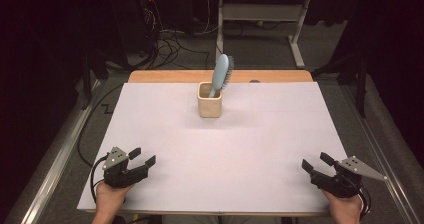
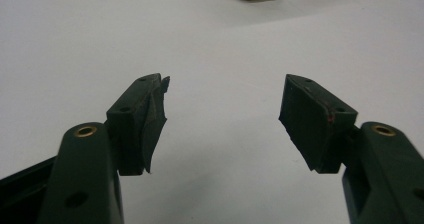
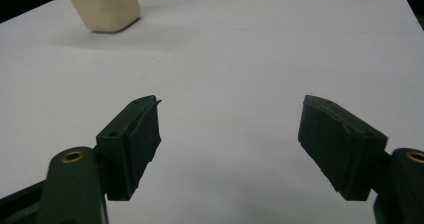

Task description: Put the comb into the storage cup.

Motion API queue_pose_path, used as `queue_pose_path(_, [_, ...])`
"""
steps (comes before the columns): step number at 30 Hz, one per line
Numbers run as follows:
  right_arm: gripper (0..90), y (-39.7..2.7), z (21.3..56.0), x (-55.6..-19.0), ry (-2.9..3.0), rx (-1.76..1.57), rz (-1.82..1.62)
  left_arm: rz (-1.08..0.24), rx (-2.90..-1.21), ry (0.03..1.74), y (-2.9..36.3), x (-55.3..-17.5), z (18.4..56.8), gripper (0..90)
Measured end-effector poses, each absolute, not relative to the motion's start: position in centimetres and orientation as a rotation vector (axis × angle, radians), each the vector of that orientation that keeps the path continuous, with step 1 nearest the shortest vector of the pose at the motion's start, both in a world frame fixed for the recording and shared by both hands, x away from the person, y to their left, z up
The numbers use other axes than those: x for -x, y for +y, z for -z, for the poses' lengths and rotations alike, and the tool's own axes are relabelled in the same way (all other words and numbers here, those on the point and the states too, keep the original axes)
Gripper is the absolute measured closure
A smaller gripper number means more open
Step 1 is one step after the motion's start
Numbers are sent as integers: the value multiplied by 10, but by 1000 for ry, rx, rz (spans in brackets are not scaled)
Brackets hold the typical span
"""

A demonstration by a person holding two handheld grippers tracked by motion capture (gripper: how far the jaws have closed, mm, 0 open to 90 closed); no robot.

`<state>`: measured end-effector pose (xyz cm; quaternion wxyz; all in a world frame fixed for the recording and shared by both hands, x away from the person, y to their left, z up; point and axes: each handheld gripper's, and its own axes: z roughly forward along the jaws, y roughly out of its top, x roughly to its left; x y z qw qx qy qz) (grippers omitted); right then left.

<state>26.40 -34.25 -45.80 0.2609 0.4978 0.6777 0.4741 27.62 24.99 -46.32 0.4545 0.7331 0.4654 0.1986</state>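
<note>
Brush (image 1: 221, 72) stands handle-down in the cup (image 1: 209, 106), at about twelve o'clock on the desk (image 1: 165, 129), its bristled head leaning toward one o'clock above the rim. The cup sits well away from both of your hands, near the far edge of the white sheet.

Your left gripper (image 1: 141, 157) rests at about seven o'clock, and your right gripper (image 1: 317, 163) at about five o'clock, both near the front edge. On each, the fingers stand wide apart with nothing between them; the left gripper view (image 2: 224, 114) and the right gripper view (image 3: 230, 139) both look across bare white surface, with only the base of the cup (image 3: 102, 6) at the top.

I judge you are at the very start: neither hand has set out yet, and the brush is untouched. If the aim is to lift the brush out, the next move calls for a long reach toward twelve o'clock. The right gripper looks the better placed, since the head tilts to its side. Come in above the rim, keep the fingers wide until they straddle the head or neck, then close firmly.

Watch the cup: it looks light and may tip or lift with the brush. Your left gripper could steady its wall while the right draws the brush straight up along its lean.
</note>
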Motion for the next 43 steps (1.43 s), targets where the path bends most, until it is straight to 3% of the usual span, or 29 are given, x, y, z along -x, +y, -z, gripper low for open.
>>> queue_pose_path(43, [255,-349,464,-255,1793,-1390,-1330,-483,-1829,1141,249,-279,464,349])
